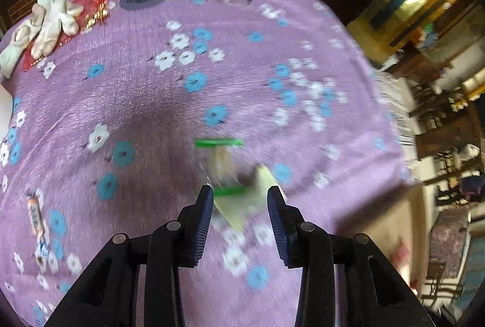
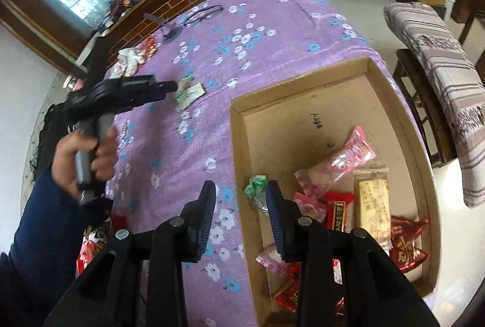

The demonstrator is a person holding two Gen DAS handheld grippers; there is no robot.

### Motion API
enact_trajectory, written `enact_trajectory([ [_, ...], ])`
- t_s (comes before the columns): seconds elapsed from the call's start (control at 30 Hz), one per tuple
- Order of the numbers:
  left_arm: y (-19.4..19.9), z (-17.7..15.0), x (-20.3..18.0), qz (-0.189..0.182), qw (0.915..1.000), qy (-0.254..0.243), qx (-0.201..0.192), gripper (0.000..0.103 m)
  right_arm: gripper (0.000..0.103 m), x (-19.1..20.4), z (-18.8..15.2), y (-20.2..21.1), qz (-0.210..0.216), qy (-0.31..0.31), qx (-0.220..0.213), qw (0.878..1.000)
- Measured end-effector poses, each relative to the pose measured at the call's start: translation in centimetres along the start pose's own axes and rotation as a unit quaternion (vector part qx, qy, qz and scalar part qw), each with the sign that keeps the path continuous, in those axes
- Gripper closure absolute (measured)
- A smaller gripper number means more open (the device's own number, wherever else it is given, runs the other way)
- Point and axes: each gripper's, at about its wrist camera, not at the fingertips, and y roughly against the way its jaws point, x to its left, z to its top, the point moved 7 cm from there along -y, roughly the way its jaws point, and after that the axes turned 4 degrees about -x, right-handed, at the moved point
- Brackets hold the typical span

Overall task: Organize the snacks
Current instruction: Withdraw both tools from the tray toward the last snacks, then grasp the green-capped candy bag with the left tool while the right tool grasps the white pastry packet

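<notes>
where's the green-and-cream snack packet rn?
The green-and-cream snack packet lies on the purple floral tablecloth, just ahead of the left gripper. In the right wrist view it sits left of the cardboard box.

Matt cardboard box (image 2: 403,102), glossy wrappers (image 2: 348,157)

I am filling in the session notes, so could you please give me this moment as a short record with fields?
surface: table under a purple floral cloth
container: open cardboard box at the table's edge, several wrapped snacks inside
left gripper: open, over a green-edged snack packet on the cloth
right gripper: open, nothing between the pads, above the box's near corner
loose snack: candy on the cloth
other: white gloves at the far side
</notes>
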Motion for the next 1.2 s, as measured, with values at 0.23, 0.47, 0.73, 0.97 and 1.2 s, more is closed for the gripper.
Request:
enact_trajectory([
  [0.23, -2.5, 1.1, 0.7, 0.017, 0.9998, 0.000, -0.014, 0.069, 0.070, -0.5, 0.0, -0.1, -0.024, -0.007, 0.005, 1.000],
  [0.47, -0.1, -0.3, 2.4, -0.032, 0.9988, 0.011, -0.035, 0.089, 0.070, 1.9, 2.4, -2.4, 0.006, -0.010, 0.016, 1.000],
  [0.73, 2.6, -5.0, 5.3, -0.040, 0.9987, 0.007, -0.032, 0.099, 0.069, 6.2, 7.5, -8.1, 0.035, 0.000, 0.029, 0.999],
  [0.97, 5.2, -8.1, 5.6, -0.043, 0.9983, -0.019, -0.036, 0.099, 0.058, 8.9, 10.5, -14.9, 0.068, -0.061, 0.060, 0.994],
  [1.2, 6.4, -8.0, 6.9, -0.054, 0.9981, -0.006, -0.031, 0.099, 0.058, 9.9, 11.3, -19.9, -0.005, -0.002, 0.080, 0.997],
])
